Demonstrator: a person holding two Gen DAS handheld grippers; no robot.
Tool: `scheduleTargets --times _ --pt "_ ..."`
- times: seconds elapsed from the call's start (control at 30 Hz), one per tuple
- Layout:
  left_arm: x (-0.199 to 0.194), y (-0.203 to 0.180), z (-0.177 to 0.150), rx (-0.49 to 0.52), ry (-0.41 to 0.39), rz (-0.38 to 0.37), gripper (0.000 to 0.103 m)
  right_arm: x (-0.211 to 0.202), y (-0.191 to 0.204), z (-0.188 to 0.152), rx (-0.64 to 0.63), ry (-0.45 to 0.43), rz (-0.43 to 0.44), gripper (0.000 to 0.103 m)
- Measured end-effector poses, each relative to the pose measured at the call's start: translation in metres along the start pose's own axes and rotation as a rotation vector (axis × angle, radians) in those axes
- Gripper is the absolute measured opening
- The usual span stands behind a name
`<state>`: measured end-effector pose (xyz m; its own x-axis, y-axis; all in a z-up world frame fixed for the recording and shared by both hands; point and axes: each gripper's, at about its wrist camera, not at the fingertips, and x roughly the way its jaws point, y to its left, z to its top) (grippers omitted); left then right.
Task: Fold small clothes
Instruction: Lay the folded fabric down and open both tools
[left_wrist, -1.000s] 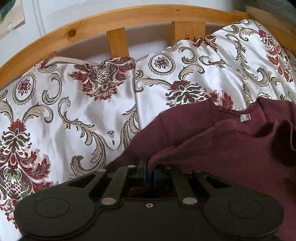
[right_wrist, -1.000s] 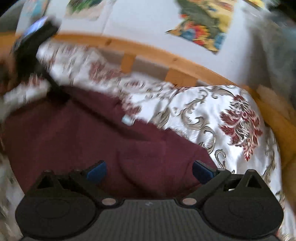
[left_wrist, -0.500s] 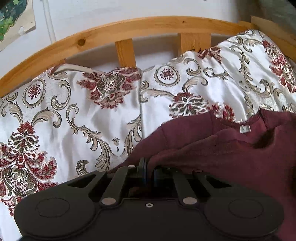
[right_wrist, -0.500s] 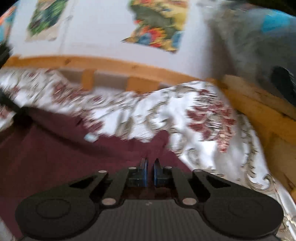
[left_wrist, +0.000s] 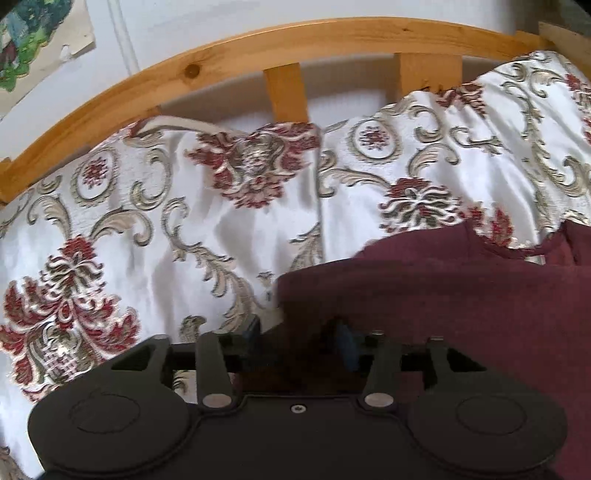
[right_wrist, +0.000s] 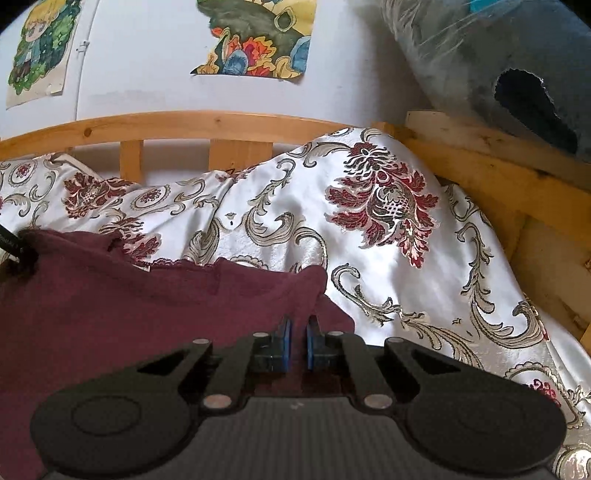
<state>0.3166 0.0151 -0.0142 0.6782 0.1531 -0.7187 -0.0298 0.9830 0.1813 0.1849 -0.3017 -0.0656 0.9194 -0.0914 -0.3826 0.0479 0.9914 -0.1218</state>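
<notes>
Maroon garment (left_wrist: 461, 295) apparently freed from left gripper (left_wrist: 301, 338), fingers just parted; right gripper (right_wrist: 297, 341) newly clenched on it.

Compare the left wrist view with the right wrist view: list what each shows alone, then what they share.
Left wrist only: the left hand-held gripper, whose jaws have just been opening and now stand apart around the maroon garment's edge, no longer pinching it.

Right wrist only: the right hand-held gripper shut on the garment's other corner, a colourful wall picture and a plastic-wrapped bundle.

Both: the maroon garment, the patterned bedspread and the wooden bed rail.
</notes>
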Motion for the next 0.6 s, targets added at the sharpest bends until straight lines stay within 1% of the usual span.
scheduleTargets --times 0.07,0.1,0.13,0.17,0.2,0.23,0.27,0.3,0.33,0.37,0.43,0.47,0.53,0.57,0.6 --pt "-0.001 0.003 -0.001 -0.016 0.007 0.015 0.058 0.0 -0.001 0.001 0.005 -0.002 -0.004 0.012" --pt "-0.003 0.004 -0.002 -0.019 0.007 0.015 0.062 0.0 -0.002 0.002 0.005 -0.004 -0.009 0.015" --pt "-0.004 0.004 -0.003 -0.02 0.004 0.017 0.068 -0.001 -0.002 0.002 0.003 -0.008 -0.016 0.017" --pt "-0.005 0.004 -0.005 -0.018 0.001 0.027 0.071 -0.001 -0.002 0.002 -0.003 -0.01 -0.025 0.019" --pt "-0.007 0.003 -0.007 -0.015 -0.003 0.038 0.076 -0.001 -0.002 0.002 -0.008 -0.012 -0.039 0.026" --pt "-0.009 0.002 -0.009 -0.01 -0.007 0.046 0.079 -0.001 -0.002 0.002 -0.021 -0.011 -0.056 0.037" --pt "-0.011 0.001 -0.012 -0.002 -0.012 0.05 0.079 -0.001 -0.001 0.002 -0.03 -0.01 -0.07 0.042" --pt "-0.013 0.0 -0.014 0.003 -0.016 0.049 0.082 -0.001 -0.001 0.001 -0.04 -0.008 -0.091 0.051" --pt "-0.016 -0.001 -0.017 0.006 -0.022 0.047 0.085 0.0 -0.002 0.0 -0.043 -0.006 -0.106 0.057" --pt "-0.019 -0.002 -0.02 0.007 -0.027 0.045 0.086 0.0 -0.003 -0.001 -0.042 -0.003 -0.115 0.059" --pt "-0.024 -0.003 -0.026 -0.002 -0.034 0.039 0.092 0.003 -0.008 -0.002 -0.034 0.016 -0.132 0.067" --pt "-0.027 -0.004 -0.03 -0.011 -0.038 0.032 0.093 0.005 -0.009 -0.003 -0.028 0.022 -0.134 0.069" --pt "-0.031 -0.005 -0.036 -0.021 -0.042 0.022 0.098 0.006 -0.012 -0.004 -0.013 0.025 -0.135 0.077" --pt "-0.034 -0.006 -0.04 -0.023 -0.044 0.017 0.098 0.006 -0.013 -0.004 -0.006 0.024 -0.137 0.079" --pt "-0.037 -0.007 -0.043 -0.021 -0.047 0.016 0.098 0.005 -0.014 -0.005 -0.002 0.02 -0.139 0.084"
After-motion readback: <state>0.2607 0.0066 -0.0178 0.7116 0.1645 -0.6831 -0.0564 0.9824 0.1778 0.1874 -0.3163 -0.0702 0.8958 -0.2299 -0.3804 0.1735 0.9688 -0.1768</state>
